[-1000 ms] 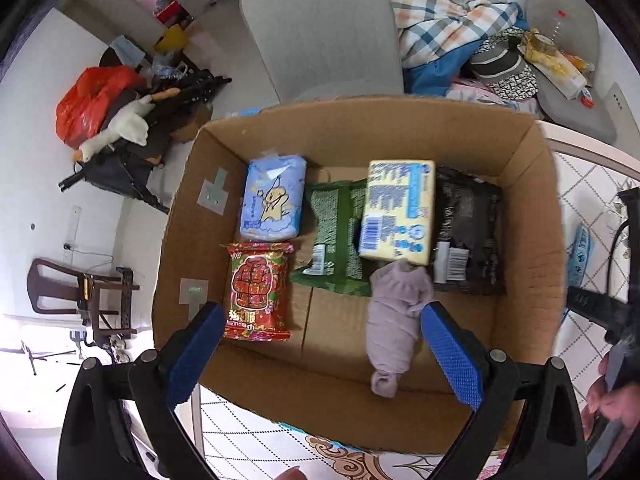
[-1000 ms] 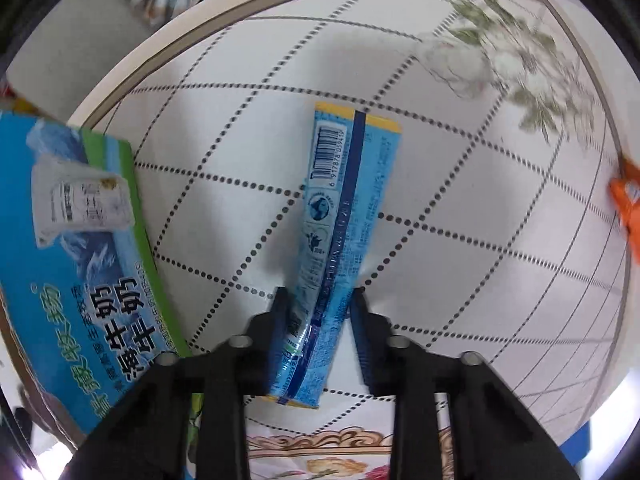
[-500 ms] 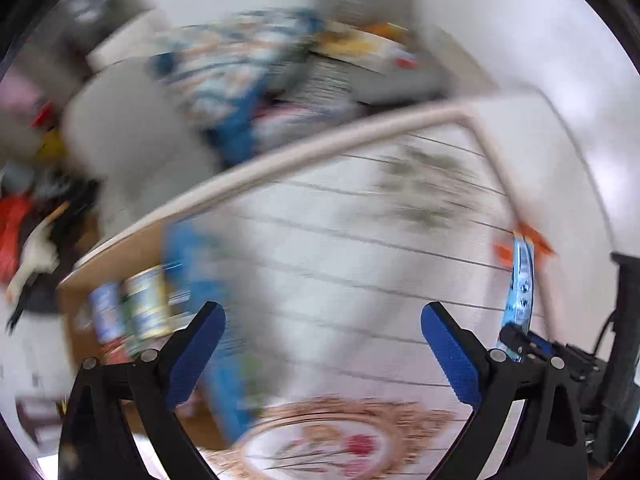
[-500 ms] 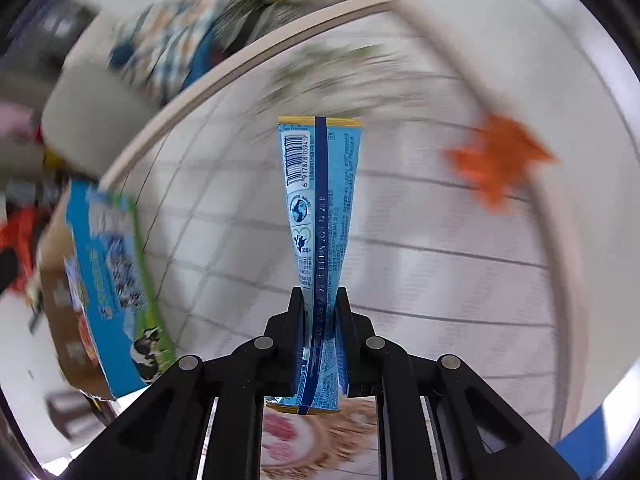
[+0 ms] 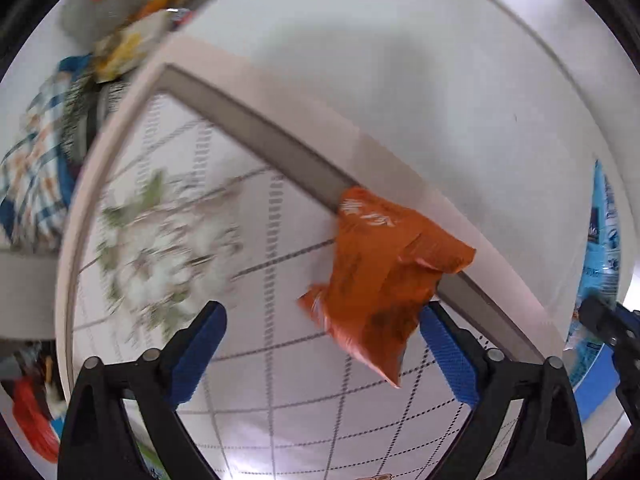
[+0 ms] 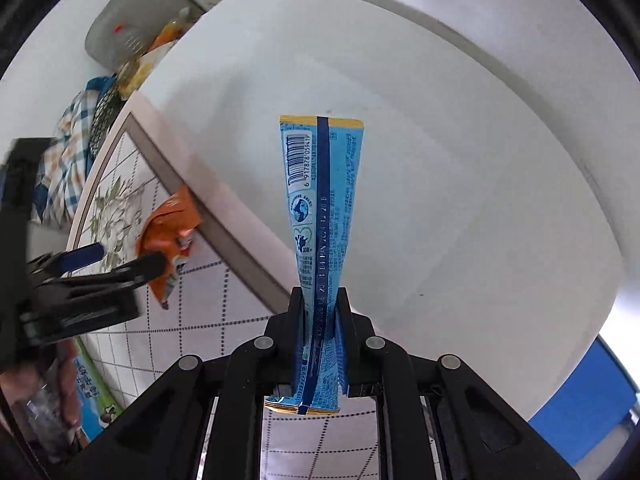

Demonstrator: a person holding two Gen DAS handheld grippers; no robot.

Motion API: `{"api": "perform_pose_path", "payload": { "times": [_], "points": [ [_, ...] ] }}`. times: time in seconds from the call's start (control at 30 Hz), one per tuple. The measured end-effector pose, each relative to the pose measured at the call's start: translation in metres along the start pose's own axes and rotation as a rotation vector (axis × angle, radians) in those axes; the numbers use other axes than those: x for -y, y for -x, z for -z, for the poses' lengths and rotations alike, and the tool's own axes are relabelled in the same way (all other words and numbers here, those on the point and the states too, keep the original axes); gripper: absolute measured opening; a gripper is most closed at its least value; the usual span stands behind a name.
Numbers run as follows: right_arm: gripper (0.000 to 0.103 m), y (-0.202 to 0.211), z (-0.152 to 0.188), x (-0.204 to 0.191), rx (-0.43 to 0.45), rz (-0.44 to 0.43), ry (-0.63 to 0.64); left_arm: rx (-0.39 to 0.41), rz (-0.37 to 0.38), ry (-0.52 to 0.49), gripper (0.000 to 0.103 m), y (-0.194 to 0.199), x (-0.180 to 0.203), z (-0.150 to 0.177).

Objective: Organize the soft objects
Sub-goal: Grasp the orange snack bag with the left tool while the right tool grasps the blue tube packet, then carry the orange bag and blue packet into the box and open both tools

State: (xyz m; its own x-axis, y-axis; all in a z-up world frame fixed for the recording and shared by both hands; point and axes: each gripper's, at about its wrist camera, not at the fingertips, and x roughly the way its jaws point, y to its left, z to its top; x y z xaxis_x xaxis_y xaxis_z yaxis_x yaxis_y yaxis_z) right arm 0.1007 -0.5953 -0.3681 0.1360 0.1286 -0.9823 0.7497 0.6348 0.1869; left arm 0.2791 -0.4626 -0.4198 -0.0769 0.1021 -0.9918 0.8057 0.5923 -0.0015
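Fingers (image 6: 343,320) of the right gripper (image 6: 320,312) clamp the long blue plastic packet (image 6: 322,200) in the air; left fingers (image 5: 200,340) stand apart near the crumpled orange plastic bag (image 5: 380,284) (at the table (image 5: 280,380) edge), which could slip off if pushed.

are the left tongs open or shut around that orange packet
Open: the left tongs have blue pads spread wide, and the orange packet lies on the table between them, ungripped.
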Motion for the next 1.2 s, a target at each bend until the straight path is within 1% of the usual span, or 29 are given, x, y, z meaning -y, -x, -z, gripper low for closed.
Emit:
{"api": "perform_pose_path", "payload": {
  "times": [0.07,0.13,0.2,0.47,0.53,0.7,0.8,0.83,0.87,0.93,0.97,1.0,1.1,1.13,1.2],
  "points": [
    [0.014,-0.005,0.002,-0.001,-0.003,-0.009,-0.012,-0.031,-0.009,-0.015,0.065,-0.009,0.007,-0.005],
    [0.014,-0.007,0.003,-0.005,-0.004,-0.012,-0.012,-0.041,-0.028,-0.035,0.064,-0.014,0.015,-0.008],
    [0.014,-0.011,0.003,-0.007,-0.006,-0.014,-0.013,-0.026,-0.043,-0.034,0.062,-0.013,0.018,-0.008],
    [0.014,-0.011,0.002,-0.016,-0.002,-0.01,0.003,0.001,-0.022,0.039,0.056,-0.01,0.012,0.0],
    [0.014,-0.009,0.002,-0.019,0.0,-0.009,0.011,0.007,-0.005,0.051,0.056,-0.005,0.006,0.008],
    [0.014,0.003,0.007,-0.03,0.015,-0.004,0.043,0.075,0.028,0.114,0.056,0.023,-0.011,0.037],
    [0.014,0.015,0.017,-0.044,0.022,-0.024,0.081,0.137,0.074,0.19,0.056,0.053,-0.026,0.071],
    [0.014,0.021,0.021,-0.05,0.025,-0.031,0.096,0.169,0.095,0.224,0.056,0.067,-0.034,0.09],
    [0.014,0.026,0.026,-0.057,0.029,-0.042,0.114,0.187,0.101,0.242,0.056,0.076,-0.039,0.102],
    [0.014,0.035,0.04,-0.077,0.022,-0.074,0.158,0.235,0.109,0.3,0.056,0.098,-0.056,0.142],
    [0.014,0.038,0.046,-0.086,0.018,-0.089,0.176,0.25,0.108,0.317,0.056,0.105,-0.061,0.156],
    [0.014,0.042,0.055,-0.1,0.013,-0.107,0.205,0.271,0.103,0.355,0.056,0.116,-0.073,0.179],
    [0.014,0.052,0.083,-0.144,-0.002,-0.156,0.294,0.3,0.096,0.437,0.056,0.138,-0.096,0.222],
    [0.014,0.055,0.095,-0.162,-0.01,-0.175,0.33,0.312,0.098,0.484,0.056,0.146,-0.113,0.247],
    [0.014,0.059,0.117,-0.192,-0.025,-0.21,0.387,0.335,0.085,0.562,0.056,0.156,-0.138,0.286]
  ]
}}
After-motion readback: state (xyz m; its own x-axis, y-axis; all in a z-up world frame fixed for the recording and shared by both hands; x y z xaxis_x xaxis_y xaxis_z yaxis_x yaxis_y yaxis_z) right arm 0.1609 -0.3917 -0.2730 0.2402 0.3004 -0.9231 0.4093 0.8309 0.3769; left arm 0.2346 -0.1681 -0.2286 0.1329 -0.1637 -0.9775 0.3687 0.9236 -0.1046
